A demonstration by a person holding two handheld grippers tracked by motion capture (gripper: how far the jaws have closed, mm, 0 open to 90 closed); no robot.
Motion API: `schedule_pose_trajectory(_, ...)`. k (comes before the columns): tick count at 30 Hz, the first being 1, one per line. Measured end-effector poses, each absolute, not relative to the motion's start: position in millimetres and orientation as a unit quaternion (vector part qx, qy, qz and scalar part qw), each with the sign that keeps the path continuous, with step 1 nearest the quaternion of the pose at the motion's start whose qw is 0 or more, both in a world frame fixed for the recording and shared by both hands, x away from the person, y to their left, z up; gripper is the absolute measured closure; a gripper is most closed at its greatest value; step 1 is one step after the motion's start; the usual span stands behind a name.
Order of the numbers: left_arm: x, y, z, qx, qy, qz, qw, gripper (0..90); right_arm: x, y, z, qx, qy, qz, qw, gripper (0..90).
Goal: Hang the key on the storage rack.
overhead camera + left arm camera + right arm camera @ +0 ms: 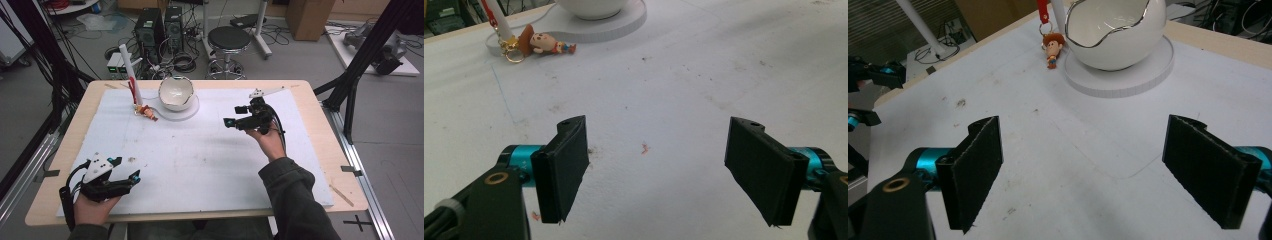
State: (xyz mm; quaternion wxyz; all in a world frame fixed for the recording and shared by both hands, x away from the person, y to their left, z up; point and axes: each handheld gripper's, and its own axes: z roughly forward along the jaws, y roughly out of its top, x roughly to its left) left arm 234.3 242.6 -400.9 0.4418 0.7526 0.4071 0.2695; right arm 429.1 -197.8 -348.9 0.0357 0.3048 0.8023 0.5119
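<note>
While its jaws gape empty, right hand-held gripper raised, leftward toward the bowl.

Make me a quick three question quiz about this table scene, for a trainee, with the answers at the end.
1. True or false: the right gripper holds the cowboy figure keychain.
2. What does the white egg-shaped bowl stand on?
A. a round white base
B. a black stool
C. a cardboard box
3. Fill in: the keychain lies on the white table cover beside the upright white ____.

Key:
1. False; its jaws stand open with nothing between them, and the keychain lies far off by the bowl.
2. A, the round white base.
3. Post.
</note>
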Motion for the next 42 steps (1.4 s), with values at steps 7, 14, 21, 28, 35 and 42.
schedule_pose_trajectory(7, 234, 243, -401, 0.752, 0.409, 0.269, 0.442, 25.8, 424, -207, -352, 0.308, 0.801, 0.512, 0.039, 13.6)
schedule_pose_trajectory(14, 235, 243, -401, 0.752, 0.410, 0.269, 0.440, 25.8, 417, -217, -356, 0.315, 0.798, 0.512, 0.043, 12.8)
schedule_pose_trajectory(21, 235, 244, -401, 0.751, 0.411, 0.269, 0.441, 25.8, 409, -229, -359, 0.317, 0.795, 0.514, 0.050, 12.8)
schedule_pose_trajectory(28, 235, 243, -401, 0.751, 0.411, 0.268, 0.441, 25.8, 400, -242, -362, 0.324, 0.792, 0.514, 0.054, 12.5)
schedule_pose_trajectory(35, 235, 243, -402, 0.752, 0.411, 0.269, 0.440, 25.8, 390, -255, -369, 0.327, 0.790, 0.515, 0.061, 12.5)
schedule_pose_trajectory(42, 235, 243, -402, 0.751, 0.413, 0.269, 0.440, 25.7, 383, -267, -376, 0.335, 0.785, 0.517, 0.063, 12.4)
